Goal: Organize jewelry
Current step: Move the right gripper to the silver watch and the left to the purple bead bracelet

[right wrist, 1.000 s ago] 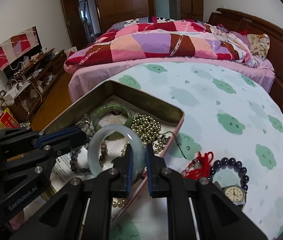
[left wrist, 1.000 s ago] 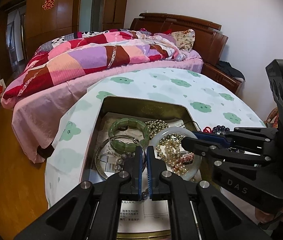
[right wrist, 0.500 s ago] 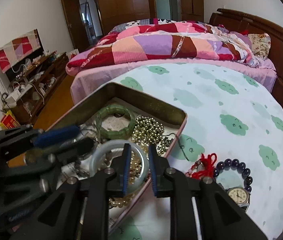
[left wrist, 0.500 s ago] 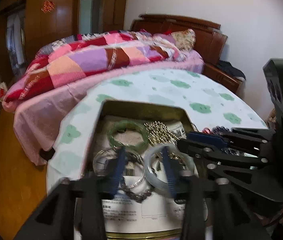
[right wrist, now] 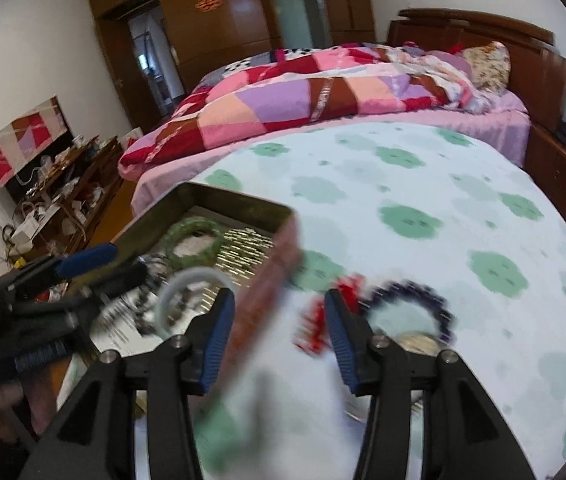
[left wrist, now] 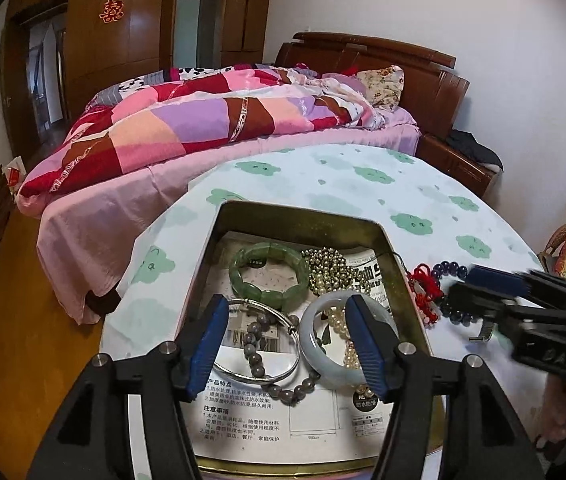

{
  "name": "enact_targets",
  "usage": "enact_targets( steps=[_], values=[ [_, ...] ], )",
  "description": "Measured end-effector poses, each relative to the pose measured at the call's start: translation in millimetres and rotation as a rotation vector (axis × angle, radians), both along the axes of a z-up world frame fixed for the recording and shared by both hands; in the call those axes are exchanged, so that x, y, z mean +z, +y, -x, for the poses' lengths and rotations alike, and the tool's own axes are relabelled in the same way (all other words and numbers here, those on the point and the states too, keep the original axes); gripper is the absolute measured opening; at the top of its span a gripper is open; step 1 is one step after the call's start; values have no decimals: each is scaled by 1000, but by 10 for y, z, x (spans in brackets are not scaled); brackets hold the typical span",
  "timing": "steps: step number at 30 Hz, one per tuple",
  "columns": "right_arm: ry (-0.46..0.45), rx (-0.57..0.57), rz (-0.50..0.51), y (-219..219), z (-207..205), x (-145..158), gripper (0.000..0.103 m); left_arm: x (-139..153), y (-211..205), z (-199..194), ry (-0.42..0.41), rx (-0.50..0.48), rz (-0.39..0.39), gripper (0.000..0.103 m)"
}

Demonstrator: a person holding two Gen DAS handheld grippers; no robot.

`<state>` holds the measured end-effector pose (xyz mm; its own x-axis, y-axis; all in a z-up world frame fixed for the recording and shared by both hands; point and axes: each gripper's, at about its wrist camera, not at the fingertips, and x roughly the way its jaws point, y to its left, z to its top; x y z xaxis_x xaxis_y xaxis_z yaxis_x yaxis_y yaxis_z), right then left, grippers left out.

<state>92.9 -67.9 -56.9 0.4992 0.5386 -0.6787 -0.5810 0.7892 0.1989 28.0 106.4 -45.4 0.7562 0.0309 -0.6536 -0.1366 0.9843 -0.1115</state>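
An open metal tin (left wrist: 299, 210) on the round table holds a green jade bracelet (left wrist: 269, 272), gold beads (left wrist: 331, 270), a silver bangle (left wrist: 259, 344), a grey bead bracelet (left wrist: 283, 388), pearls and a pale bangle (left wrist: 335, 340). My left gripper (left wrist: 287, 304) hovers over the two bangles, its jaws opening with nothing pressed between them. My right gripper (right wrist: 279, 300) is blurred, its jaws opening and holding nothing. It sits over the tin's right wall (right wrist: 271, 280), beside a red tassel (right wrist: 315, 320), a dark purple bead bracelet (right wrist: 411, 304) and a watch (right wrist: 419, 342) on the cloth.
The cloud-print tablecloth (left wrist: 363, 184) covers the table. A bed with a patchwork quilt (left wrist: 211, 120) stands right behind it, and wooden floor lies to the left. A printed sheet (left wrist: 243, 412) lines the tin's bottom. A person's hand (left wrist: 559, 420) holds the right gripper.
Both grippers went from shut to open. The right one let go of the pale bangle, which now lies in the tin, and moved right towards the red tassel. The left stayed in place.
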Motion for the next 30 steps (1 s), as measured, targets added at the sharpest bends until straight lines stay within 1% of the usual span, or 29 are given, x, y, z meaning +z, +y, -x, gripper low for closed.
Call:
enact_targets(
  steps=[3, 7, 10, 12, 17, 20, 21, 22, 23, 24, 25, 26, 27, 30],
  values=[
    [25, -100, 3, -399, -17, -43, 50, 1, -27, 3, 1, 4, 0, 61],
    [45, -189, 38, -718, -56, -139, 50, -29, -88, -13, 15, 0, -7, 61],
    [83, -202, 34, -787, -93, -235, 49, -43, -133, -4, 20, -5, -16, 61],
    [93, -192, 43, -732, -105, -271, 48, -47, -168, -1, 21, -9, -25, 61],
    [89, -166, 82, -632, -105, -305, 45, -47, -209, -1, 20, -14, -31, 61],
    [103, -162, 98, -644, -120, -371, 40, -37, -226, 7, 17, -15, -31, 61],
    [107, -159, 102, -635, -130, -388, 37, -27, -249, 14, 13, -24, -33, 61],
    [114, -154, 107, -629, -133, -413, 30, -14, -272, 19, 10, -30, -36, 61],
    [122, -150, 110, -627, -138, -439, 29, -1, -297, 28, 7, -36, -39, 61],
    [115, -148, 108, -632, -135, -438, 22, 17, -332, 40, 1, -48, -39, 61],
    [121, -137, 106, -627, -133, -443, 18, 31, -366, 50, -6, -61, -39, 61],
    [116, -135, 109, -624, -119, -442, 17, 40, -401, 57, -9, -71, -44, 61],
    [109, -136, 109, -632, -111, -436, 13, 48, -423, 62, -10, -77, -49, 61],
    [102, -147, 115, -680, -91, -427, 10, 57, -495, 76, -11, -107, -58, 61]
  ],
)
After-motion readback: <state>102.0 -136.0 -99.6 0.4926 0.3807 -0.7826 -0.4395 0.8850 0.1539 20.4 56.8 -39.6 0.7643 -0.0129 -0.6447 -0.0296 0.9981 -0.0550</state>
